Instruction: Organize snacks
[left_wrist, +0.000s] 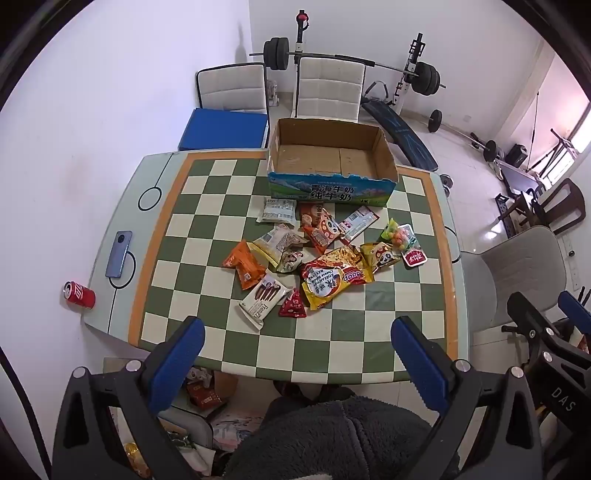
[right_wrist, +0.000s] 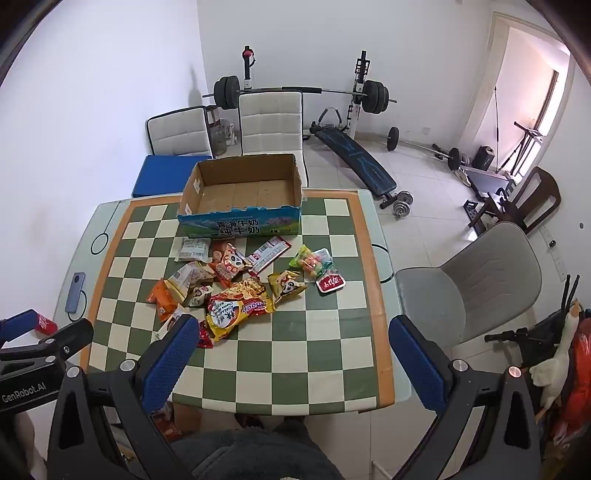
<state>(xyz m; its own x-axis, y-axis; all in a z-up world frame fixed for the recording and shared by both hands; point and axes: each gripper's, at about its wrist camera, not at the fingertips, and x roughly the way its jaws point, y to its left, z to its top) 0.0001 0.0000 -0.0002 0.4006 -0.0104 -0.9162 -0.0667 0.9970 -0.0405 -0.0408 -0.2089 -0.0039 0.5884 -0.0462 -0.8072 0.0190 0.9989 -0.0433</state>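
While both units hover above the near edge of the checkered table (left_wrist: 207, 354), the left hand-held gripper (left_wrist: 297, 347) and right hand-held gripper (right_wrist: 293, 345) stand with jaws spread wide, nothing between them. Snack packets (left_wrist: 317, 254) lie in a loose heap mid-table; the largest is a red-yellow noodle bag (left_wrist: 332, 280). Cardboard milk box (left_wrist: 328, 188), open-topped, sits at 12 o'clock from the heap, just beside it. Cola can (left_wrist: 79, 294) lies at 9 o'clock near the table's edge, a phone (left_wrist: 118, 253) beside it.
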